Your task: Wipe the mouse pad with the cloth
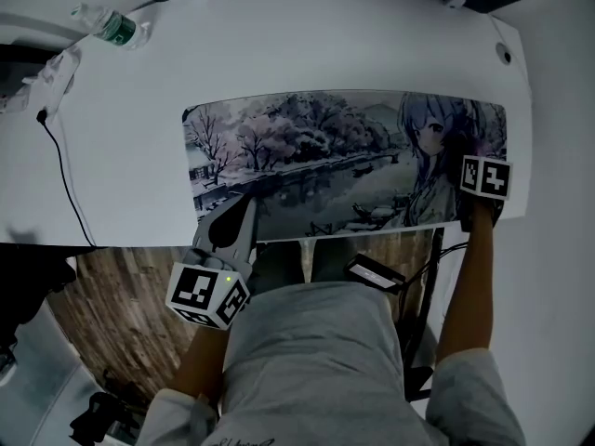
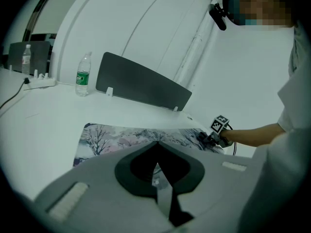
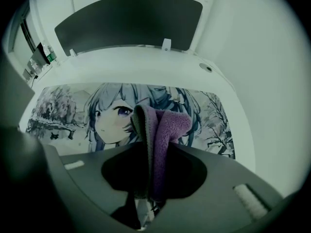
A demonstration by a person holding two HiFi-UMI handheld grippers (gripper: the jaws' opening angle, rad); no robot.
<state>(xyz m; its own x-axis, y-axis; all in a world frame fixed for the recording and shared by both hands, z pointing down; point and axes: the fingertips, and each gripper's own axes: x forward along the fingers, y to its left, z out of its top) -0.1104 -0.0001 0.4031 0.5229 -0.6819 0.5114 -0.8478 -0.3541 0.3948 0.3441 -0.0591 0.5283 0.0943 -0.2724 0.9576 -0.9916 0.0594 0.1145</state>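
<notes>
A long mouse pad (image 1: 316, 165) printed with wintry trees and an anime girl lies across the white desk (image 1: 279, 45). My right gripper (image 1: 476, 156) is over the pad's right end, shut on a folded purple cloth (image 3: 160, 130) that sticks out ahead of the jaws above the printed face. My left gripper (image 1: 244, 204) rests at the pad's front left edge, jaws shut with nothing between them. From the left gripper view the pad (image 2: 121, 137) stretches ahead, and the right gripper's marker cube (image 2: 220, 124) shows at its far end. The pad (image 3: 63, 110) fills the middle of the right gripper view.
A water bottle (image 1: 107, 26) lies at the desk's back left, beside a black cable (image 1: 65, 175) running to the front edge. A dark divider panel (image 2: 141, 84) stands along the back. A cable hole (image 1: 503, 54) sits at the back right. The person's torso (image 1: 316, 360) is close to the desk front.
</notes>
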